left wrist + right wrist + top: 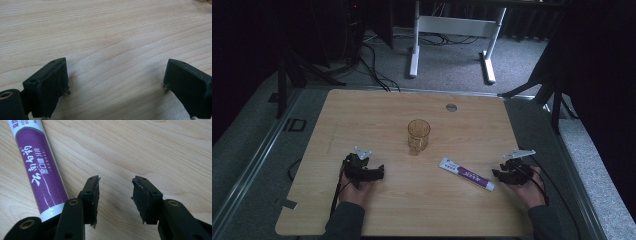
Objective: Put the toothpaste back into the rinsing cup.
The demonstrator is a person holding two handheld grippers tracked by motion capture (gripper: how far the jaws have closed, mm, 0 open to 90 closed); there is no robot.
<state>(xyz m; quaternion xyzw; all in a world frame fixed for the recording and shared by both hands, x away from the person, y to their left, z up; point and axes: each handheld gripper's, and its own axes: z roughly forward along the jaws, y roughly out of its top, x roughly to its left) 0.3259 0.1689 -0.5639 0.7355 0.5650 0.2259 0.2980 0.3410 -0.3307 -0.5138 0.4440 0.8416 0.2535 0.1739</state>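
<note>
Step in hand: the approach, by my reading. The right claw (501, 170) sits low on the table (362, 110) just beside the cap end of the tube (467, 174), with nothing taken up yet.
Tube: a white and purple toothpaste tube, flat on the table at front right, lying aslant with its cap toward the right claw and its tail toward the cup.
Tube, right gripper view: the tube (41, 167) lies to the left of the left jaw, outside the gap; whether it touches that jaw I cannot tell.
Right claw (115, 195): released, jaws spread with only bare wood between them.
Left claw (374, 172): released, resting low at front left, well apart from the tube.
Left claw, own view (116, 75): jaws wide apart over bare wood, nothing between.
Cup (418, 135): amber glass, upright near the table's middle, between the two hands and farther back; untouched.
Next move calls for: shifting the right claw sideways toward the tube so its body comes between the jaws, then clenching across the narrow width.
Care: the tube lies flat, so the lower edges of the jaws must reach the wood on both sides.
Likely aim: the cup looks a fair place for the tube, though that is a guess.
</note>
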